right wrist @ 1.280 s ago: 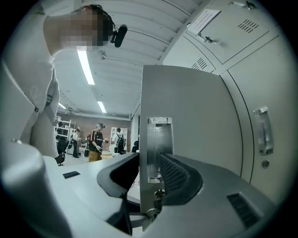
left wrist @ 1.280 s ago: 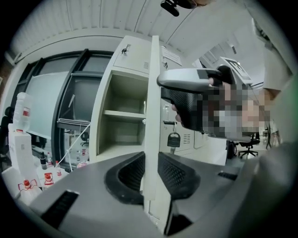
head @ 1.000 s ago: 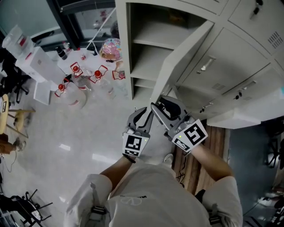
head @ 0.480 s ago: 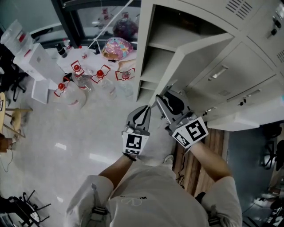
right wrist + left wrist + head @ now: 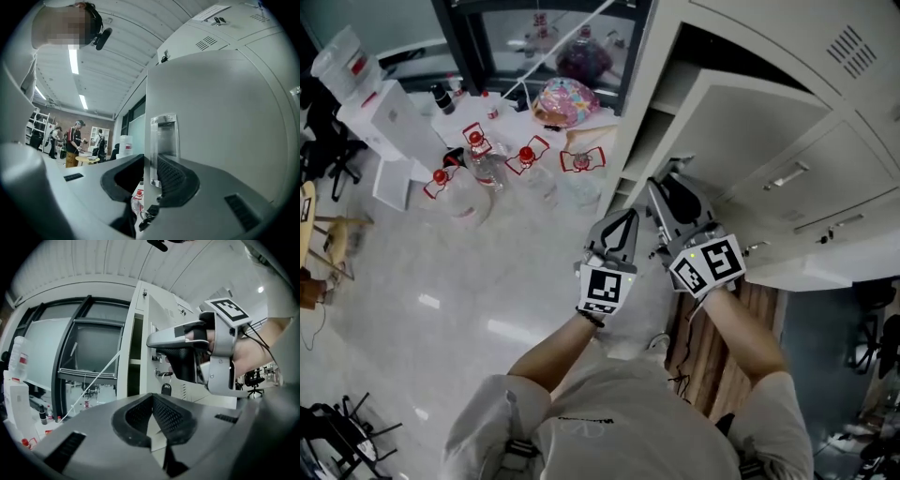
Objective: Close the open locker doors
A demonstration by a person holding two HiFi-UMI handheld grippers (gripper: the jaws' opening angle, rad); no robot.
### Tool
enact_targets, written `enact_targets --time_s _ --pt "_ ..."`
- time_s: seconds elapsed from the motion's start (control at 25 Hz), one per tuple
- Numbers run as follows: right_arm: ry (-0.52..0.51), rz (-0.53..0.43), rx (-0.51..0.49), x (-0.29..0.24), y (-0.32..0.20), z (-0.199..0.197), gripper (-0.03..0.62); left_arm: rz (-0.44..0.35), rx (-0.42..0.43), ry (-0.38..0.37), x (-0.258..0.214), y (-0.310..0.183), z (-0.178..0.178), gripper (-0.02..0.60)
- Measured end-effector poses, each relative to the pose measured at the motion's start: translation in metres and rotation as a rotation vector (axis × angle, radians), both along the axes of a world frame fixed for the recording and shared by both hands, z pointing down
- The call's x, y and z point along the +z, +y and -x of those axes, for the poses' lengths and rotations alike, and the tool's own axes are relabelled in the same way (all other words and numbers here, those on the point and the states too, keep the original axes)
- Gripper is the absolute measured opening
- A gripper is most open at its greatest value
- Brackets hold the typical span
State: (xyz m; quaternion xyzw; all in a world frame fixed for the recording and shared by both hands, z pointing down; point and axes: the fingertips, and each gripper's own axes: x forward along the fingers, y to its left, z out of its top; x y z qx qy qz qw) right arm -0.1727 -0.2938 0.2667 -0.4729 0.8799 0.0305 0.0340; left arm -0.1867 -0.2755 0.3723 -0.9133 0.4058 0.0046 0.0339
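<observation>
The grey locker [image 5: 862,103] has one open door [image 5: 750,122] swung out over its shelved compartment [image 5: 670,84]. My right gripper [image 5: 673,173] is at the door's free edge; its jaws are closing, with the edge between them. In the right gripper view the door [image 5: 220,117] fills the right side, and the pads of the right gripper [image 5: 151,161] sit on either side of its edge beside the metal handle recess [image 5: 164,136]. My left gripper [image 5: 628,214] hangs just left of it, shut and holding nothing. The left gripper [image 5: 152,397] faces the locker's side [image 5: 140,333].
Several red-capped bottles [image 5: 478,164], white boxes [image 5: 380,117] and a pink bag [image 5: 567,98] lie on the floor left of the locker. Closed locker doors [image 5: 825,187] lie to the right. A wooden strip [image 5: 712,337] runs below them. People stand far off [image 5: 75,143].
The left jaws have gone from open to shut. The door has swung toward the locker, with the right gripper staying on its edge. Both grippers have shifted right.
</observation>
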Motion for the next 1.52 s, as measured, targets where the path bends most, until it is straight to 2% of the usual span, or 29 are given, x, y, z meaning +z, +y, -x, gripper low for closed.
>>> enact_targets --time_s 0.08,0.2,0.52,0.8,1.2,1.52 --pt "-0.002 -0.002 0.013 0.000 -0.011 -0.001 0.094 -0.008 -0.002 -0.004 -0.001 -0.016 -0.005 0.005" --pt "-0.026 0.007 0.035 -0.001 -0.028 -0.005 0.049 -0.016 -0.006 -0.009 -0.003 -0.038 -0.010 0.005" --pt "-0.017 0.006 0.073 -0.002 -0.059 -0.007 0.044 -0.037 -0.015 -0.042 -0.002 -0.078 -0.020 0.005" --pt "-0.021 0.004 0.124 -0.001 -0.077 -0.012 0.040 -0.049 -0.020 -0.029 -0.003 -0.097 -0.024 0.005" --pt "-0.048 0.012 0.183 -0.002 -0.100 -0.020 0.037 -0.027 -0.026 -0.023 -0.003 -0.122 -0.032 0.005" --pt "-0.048 0.022 0.203 -0.001 -0.099 -0.021 0.039 -0.030 -0.039 -0.005 -0.005 -0.123 -0.030 0.005"
